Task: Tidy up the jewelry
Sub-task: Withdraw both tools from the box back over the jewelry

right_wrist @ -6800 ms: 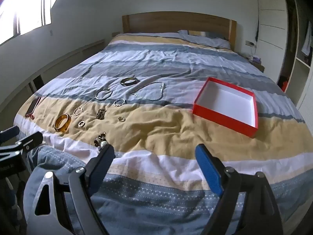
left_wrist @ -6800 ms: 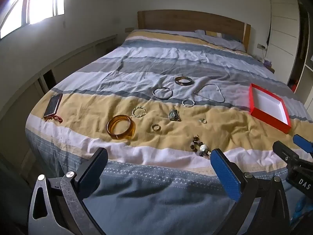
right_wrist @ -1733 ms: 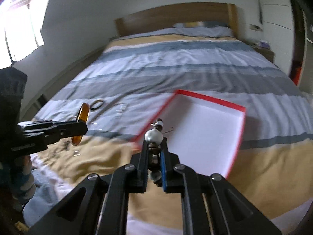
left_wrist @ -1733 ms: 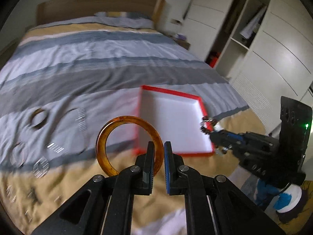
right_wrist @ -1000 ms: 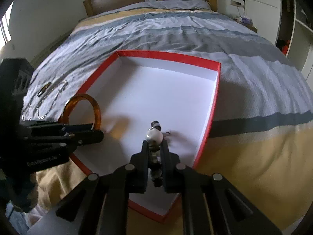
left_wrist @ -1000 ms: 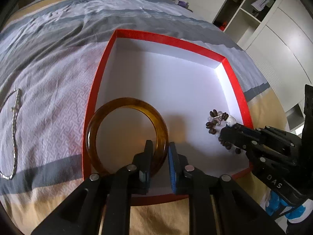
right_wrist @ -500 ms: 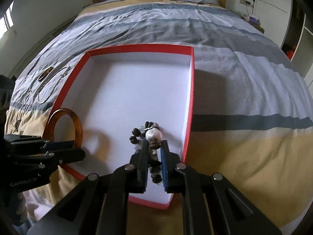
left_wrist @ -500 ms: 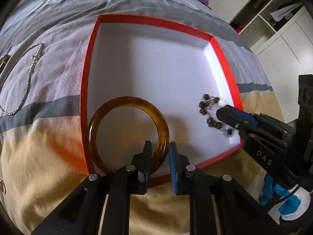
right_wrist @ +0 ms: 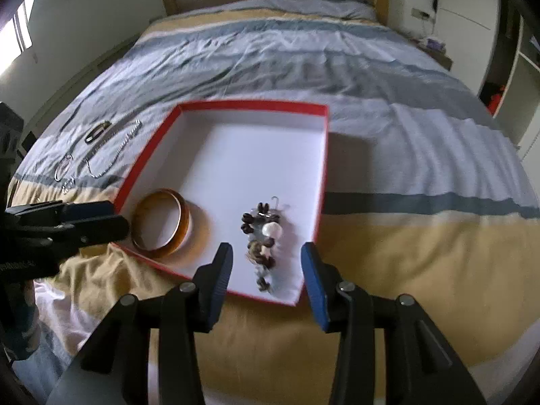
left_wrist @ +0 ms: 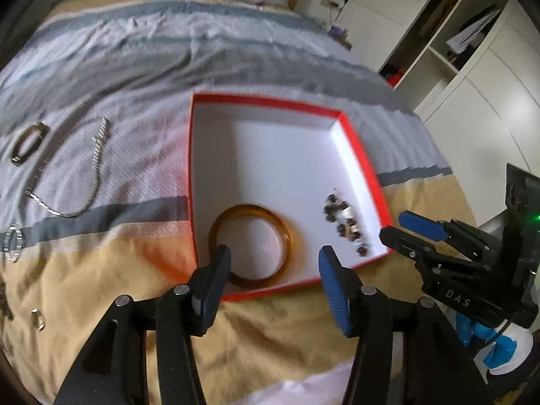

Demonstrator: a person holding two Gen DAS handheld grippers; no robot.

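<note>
Two pieces of jewelry lay inside the red box (left_wrist: 366, 172), which rested on the striped bedspread (left_wrist: 141, 54). Nearest its left front corner lay the amber bangle (left_wrist: 250, 245), flat on the white floor of the box; in the right wrist view the same bangle (right_wrist: 161, 223) sat just inside the red rim (right_wrist: 324, 155). Toward the right front corner lay the beaded bracelet (left_wrist: 344, 224), a loose strand of dark beads with one pale bead, seen again directly ahead of my right gripper (right_wrist: 266, 268) as the bracelet (right_wrist: 262, 236).

My left gripper (left_wrist: 273, 270) was spread wide and held nothing; its fingers stood on either side of the bangle's near edge, above the front rim of the box. My right gripper was likewise spread and empty, its blue pads flanking the bracelet's near end; from the left wrist view it (left_wrist: 405, 227) reached in just beside the box's right front corner.

Outside the box, to its left on the bedspread, lay a chain necklace (left_wrist: 91, 172), a dark bangle (left_wrist: 28, 143), a small silver bracelet (left_wrist: 12, 241) and a ring (left_wrist: 37, 319), all well apart from the box.
</note>
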